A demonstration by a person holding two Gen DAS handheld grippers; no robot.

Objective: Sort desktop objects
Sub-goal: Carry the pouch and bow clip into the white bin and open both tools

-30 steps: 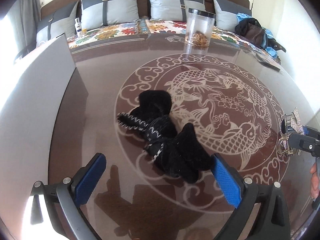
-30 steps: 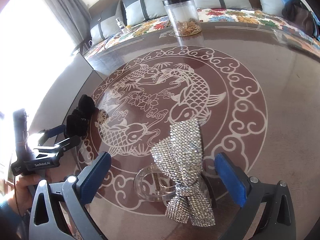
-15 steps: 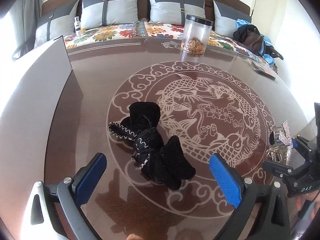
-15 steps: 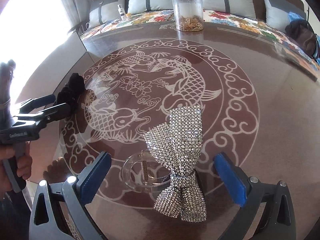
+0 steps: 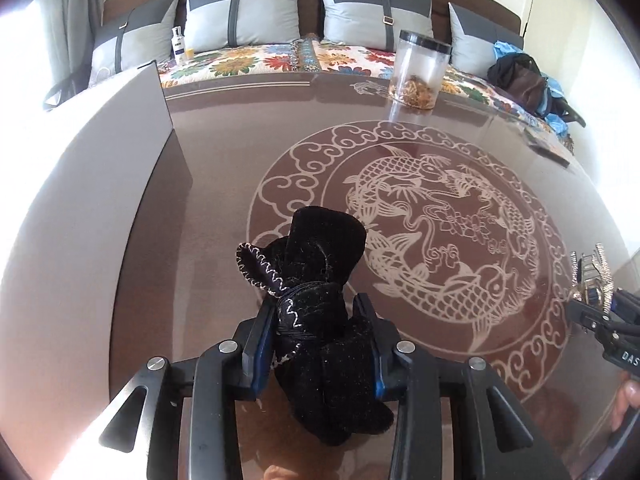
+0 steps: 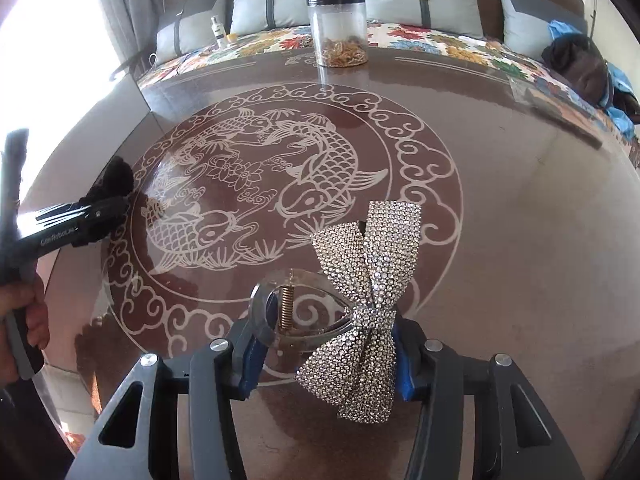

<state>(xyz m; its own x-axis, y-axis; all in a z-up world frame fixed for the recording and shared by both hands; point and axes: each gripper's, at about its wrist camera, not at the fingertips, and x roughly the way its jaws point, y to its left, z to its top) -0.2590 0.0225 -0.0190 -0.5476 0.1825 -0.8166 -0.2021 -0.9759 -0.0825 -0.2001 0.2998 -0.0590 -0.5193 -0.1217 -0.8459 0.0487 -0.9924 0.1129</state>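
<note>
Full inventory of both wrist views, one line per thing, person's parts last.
black velvet bow: 1, black with pale stitching, on table, clamped in left hand-held gripper
rhinestone bow clip: 1, silver on clear claw clip, clamped in right hand-held gripper
jar: 1, clear with black lid, tan contents, far table edge
table: 1, brown glass with pale fish motif
cushions: 4, grey, on the sofa behind
small bottle: 1, white, on sofa
dark bag: 1, on sofa, right
left hand-held gripper: 1, black with blue pads, just closed on bow
right hand-held gripper: 1, same, just closed on clip
hand: 1, holding the left handle

jar (image 5: 420, 70) contents: unclear | right tongs (image 5: 600, 312): cut off at edge
</note>
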